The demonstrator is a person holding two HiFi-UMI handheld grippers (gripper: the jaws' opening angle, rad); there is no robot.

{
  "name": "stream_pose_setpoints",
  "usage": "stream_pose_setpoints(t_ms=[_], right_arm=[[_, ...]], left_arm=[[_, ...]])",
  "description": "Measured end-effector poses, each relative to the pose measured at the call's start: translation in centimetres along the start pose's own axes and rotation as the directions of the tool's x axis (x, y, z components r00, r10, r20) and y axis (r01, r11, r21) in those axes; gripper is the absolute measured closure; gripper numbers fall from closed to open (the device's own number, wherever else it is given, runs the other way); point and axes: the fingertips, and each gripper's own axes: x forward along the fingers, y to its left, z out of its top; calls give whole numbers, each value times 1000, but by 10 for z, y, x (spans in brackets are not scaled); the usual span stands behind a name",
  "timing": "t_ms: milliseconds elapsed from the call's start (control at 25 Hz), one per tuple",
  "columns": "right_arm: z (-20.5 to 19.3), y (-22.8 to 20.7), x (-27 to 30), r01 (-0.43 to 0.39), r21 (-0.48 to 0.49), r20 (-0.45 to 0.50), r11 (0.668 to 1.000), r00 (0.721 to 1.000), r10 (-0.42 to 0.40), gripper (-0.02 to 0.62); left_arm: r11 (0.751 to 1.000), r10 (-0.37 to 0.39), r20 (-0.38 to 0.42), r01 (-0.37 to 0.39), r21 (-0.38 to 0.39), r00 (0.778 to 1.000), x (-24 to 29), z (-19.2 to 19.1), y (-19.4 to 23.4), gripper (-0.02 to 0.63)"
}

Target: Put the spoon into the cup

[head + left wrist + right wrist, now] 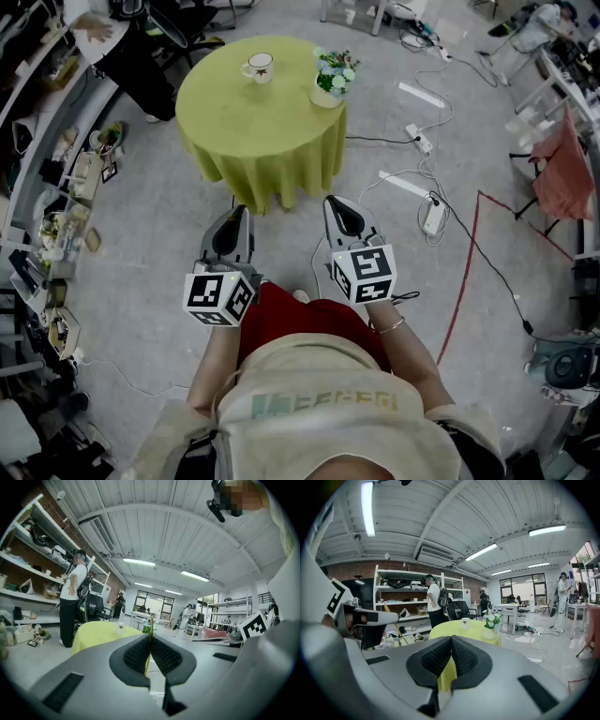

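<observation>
A white cup with a red mark stands on a round table draped in yellow-green cloth, far ahead of me. The cup shows small in the left gripper view, and the right gripper view has the cup too. No spoon shows in any view. My left gripper and right gripper hang side by side over the floor, well short of the table. The left gripper is shut with nothing in it. The right gripper is shut too, with nothing held.
A pot of flowers stands at the table's right edge. A person stands by the shelves on the left. Cables and power strips lie on the floor to the right, beside a red line.
</observation>
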Motion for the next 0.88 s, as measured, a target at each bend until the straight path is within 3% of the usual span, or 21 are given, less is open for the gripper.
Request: stream_pose_setpoints(t_ms=[880], right_arm=[[13, -17, 18, 22, 24, 26, 999, 999, -23, 558]], left_arm=[[1000, 7, 44, -7, 3, 999, 26, 21, 14, 581]])
